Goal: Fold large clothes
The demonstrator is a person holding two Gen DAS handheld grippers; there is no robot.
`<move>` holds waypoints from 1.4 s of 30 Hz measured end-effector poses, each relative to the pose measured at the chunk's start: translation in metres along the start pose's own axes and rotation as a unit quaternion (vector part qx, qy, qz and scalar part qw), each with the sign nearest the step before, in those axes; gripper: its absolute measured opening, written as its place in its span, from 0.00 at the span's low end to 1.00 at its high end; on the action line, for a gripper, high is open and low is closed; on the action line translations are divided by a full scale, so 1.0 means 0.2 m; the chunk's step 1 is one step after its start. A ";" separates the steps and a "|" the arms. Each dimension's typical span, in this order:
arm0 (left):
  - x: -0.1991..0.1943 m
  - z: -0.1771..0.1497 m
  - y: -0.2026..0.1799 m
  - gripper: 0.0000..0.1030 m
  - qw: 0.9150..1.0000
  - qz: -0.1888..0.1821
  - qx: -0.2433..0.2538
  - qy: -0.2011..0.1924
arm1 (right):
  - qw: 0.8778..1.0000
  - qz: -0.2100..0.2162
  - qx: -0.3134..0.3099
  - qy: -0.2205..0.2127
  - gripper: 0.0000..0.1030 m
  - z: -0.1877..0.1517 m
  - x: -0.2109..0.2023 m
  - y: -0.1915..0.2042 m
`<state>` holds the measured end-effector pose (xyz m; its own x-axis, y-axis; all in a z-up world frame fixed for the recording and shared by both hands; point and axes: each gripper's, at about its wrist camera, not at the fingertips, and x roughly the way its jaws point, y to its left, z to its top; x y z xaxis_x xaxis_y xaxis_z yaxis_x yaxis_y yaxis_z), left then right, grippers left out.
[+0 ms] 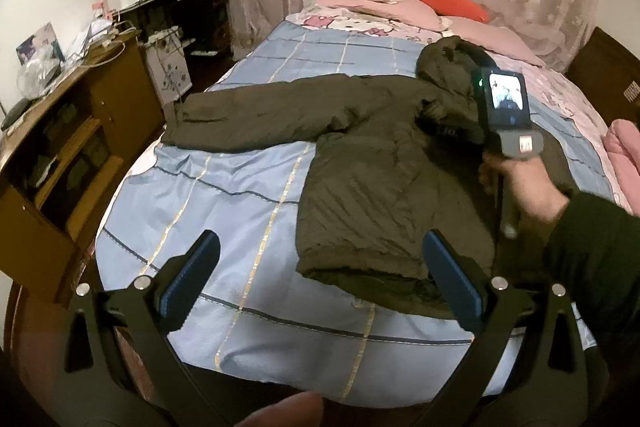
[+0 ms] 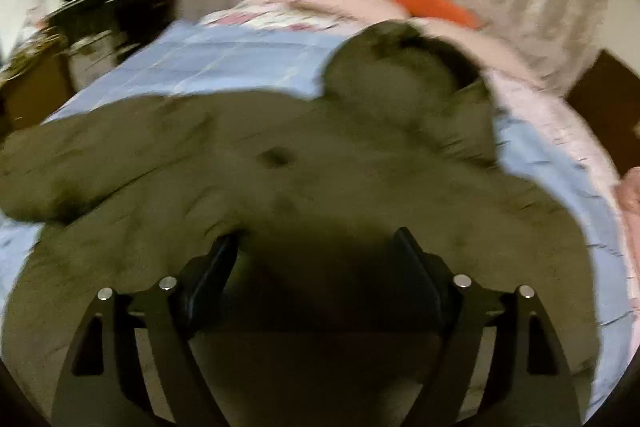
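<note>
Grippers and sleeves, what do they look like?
Left gripper: black angular linkage arms, silver pivot bolts, blue pads. Right gripper matches; its grey handle carries a small lit screen and a white label. Right hand wears a dark sleeve.

We see a dark olive hooded jacket (image 1: 372, 163) spread flat, one sleeve outstretched, just beyond our left claw (image 1: 320, 267).

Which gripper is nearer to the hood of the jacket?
The right. The right gripper hangs over the jacket body, just below the hood. The left gripper is back at the hem, farther away.
</note>
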<state>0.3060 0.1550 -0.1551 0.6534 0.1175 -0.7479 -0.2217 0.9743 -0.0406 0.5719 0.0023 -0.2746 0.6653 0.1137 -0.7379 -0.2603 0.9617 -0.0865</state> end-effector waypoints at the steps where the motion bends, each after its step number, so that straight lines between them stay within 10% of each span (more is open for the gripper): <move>1: 0.00 0.00 0.01 0.98 1.000 -0.001 -0.003 0.001 | 1.000 0.005 0.000 -0.001 0.78 -0.02 -0.03 0.02; 7: -0.01 0.00 0.04 0.98 1.000 -0.003 -0.008 0.003 | 0.994 0.085 0.060 -0.034 0.81 -0.11 -0.38 0.00; 21: -0.08 -0.12 0.15 0.98 1.000 0.021 -0.011 0.016 | 0.976 -0.066 0.175 -0.113 0.87 0.10 -0.22 -0.18; 26: -0.07 -0.07 0.24 0.98 0.999 0.017 -0.035 0.002 | 0.969 0.085 0.224 -0.053 0.99 0.14 -0.22 -0.20; 32: 0.03 -0.06 0.21 0.98 0.999 0.011 -0.027 0.018 | 0.998 -0.006 0.014 0.061 0.99 0.15 -0.15 0.07; 37: 0.04 -0.09 0.19 0.98 0.999 0.004 -0.025 0.020 | 0.975 -0.079 -0.132 0.158 0.98 0.03 0.08 0.31; 42: 0.09 -0.10 0.20 0.98 0.999 0.008 -0.026 0.031 | 0.960 -0.187 -0.154 0.140 0.98 0.04 0.21 0.30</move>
<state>0.2938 0.1929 -0.1835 0.6036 0.1182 -0.7885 -0.2694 0.9610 -0.0621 0.5899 0.0659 -0.3060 0.5490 -0.3380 -0.7644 -0.2628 0.7984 -0.5418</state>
